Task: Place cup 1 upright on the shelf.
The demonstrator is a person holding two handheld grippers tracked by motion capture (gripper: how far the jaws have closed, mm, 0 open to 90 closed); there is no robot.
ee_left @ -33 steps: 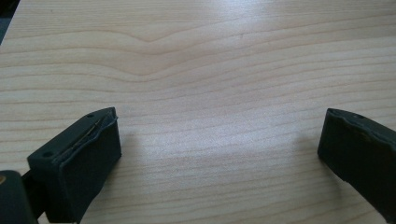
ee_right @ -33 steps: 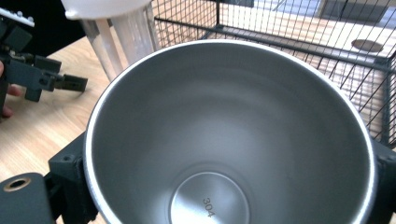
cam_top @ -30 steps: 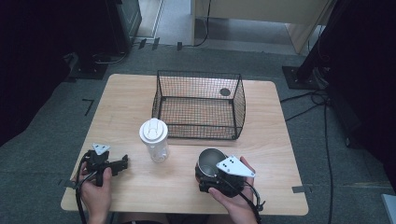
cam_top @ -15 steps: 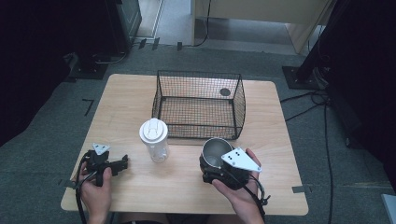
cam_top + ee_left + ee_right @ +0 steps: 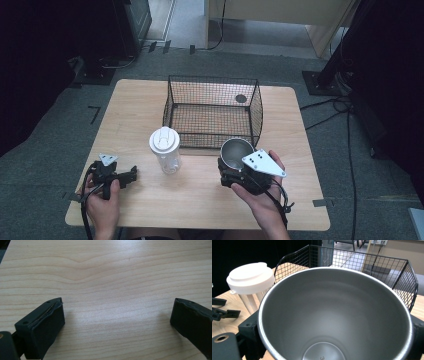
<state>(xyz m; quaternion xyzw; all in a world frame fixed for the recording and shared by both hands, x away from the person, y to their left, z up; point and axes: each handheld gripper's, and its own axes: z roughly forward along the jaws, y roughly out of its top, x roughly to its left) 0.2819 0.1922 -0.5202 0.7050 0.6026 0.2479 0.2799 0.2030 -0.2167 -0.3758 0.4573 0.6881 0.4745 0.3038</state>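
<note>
The steel cup (image 5: 236, 151) sits upright between the jaws of the right tongs (image 5: 235, 167), which clamp its wall from both sides about halfway closed. In the right gripper view the cup (image 5: 337, 315) opens wide toward the camera, its brushed inside bare and a small stamped mark showing on its floor, with a black jaw hugging the rim on either side. Taking the wire basket (image 5: 212, 111) as the landmark, the cup is just in front of the basket's near right corner, its rim close to the near wall; whether it rests on the desk (image 5: 200, 200) or hangs just above it I cannot tell. The right hand (image 5: 260, 200) holds the tongs from the person's side, the grey three-cornered plate on top.

To the left of the cup, and just in front of the basket's near left corner, stands a clear tumbler with a white lid (image 5: 165, 149), upright and apart from both the cup and the basket. Inside the basket, near its far right corner, lies a small dark round thing (image 5: 241, 98), too small to make out.

Well to the left of the basket's near side, close to the desk's front edge, the left hand (image 5: 102, 202) holds the left tongs (image 5: 131, 175). In the left gripper view the tongs (image 5: 117, 320) stand wide open over bare wood, gripping nothing.
</note>
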